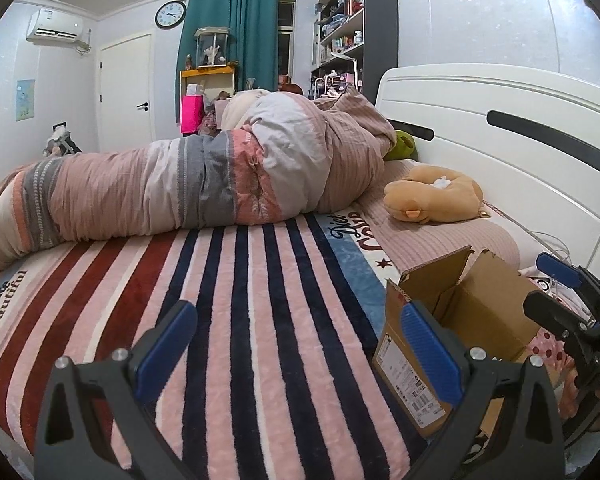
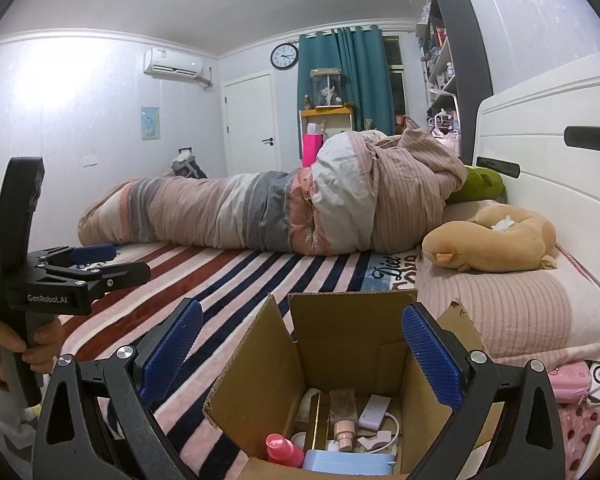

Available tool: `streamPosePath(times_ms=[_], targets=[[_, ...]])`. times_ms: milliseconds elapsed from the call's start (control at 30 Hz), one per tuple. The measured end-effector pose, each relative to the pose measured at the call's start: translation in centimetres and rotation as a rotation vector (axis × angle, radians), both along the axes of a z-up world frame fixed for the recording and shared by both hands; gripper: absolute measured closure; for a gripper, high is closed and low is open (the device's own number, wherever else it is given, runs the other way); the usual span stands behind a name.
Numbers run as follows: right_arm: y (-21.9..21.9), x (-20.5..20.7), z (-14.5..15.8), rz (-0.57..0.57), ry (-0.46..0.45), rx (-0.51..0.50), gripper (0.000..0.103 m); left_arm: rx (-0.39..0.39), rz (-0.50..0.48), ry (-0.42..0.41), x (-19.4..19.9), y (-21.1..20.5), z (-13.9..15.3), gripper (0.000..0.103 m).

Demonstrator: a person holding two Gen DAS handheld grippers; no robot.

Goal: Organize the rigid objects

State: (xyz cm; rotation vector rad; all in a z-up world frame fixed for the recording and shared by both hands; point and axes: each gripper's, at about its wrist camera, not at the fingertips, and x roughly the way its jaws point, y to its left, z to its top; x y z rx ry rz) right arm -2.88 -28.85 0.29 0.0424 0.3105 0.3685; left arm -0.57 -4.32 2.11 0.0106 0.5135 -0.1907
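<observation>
An open cardboard box stands on the striped blanket near the bed's front edge; it also shows in the left wrist view. Inside lie a pink bottle, a light blue case, a beige pump bottle, a white adapter with cable and other small items. My right gripper is open and empty, just above the box opening. My left gripper is open and empty over the blanket, left of the box; it also shows in the right wrist view.
A rolled quilt lies across the bed. A tan plush toy rests on the pink pillow by the white headboard. A pink case and cables lie right of the box. The striped blanket spreads to the left.
</observation>
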Motion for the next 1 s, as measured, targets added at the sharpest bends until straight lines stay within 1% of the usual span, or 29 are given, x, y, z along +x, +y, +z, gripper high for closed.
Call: streamPosePath(times_ms=[1000], targets=[[-0.31, -0.07, 0.12, -0.013, 0.002, 0.007, 0.003, 0.003, 0.001, -0.001, -0.11, 0.21, -0.04, 0.002]])
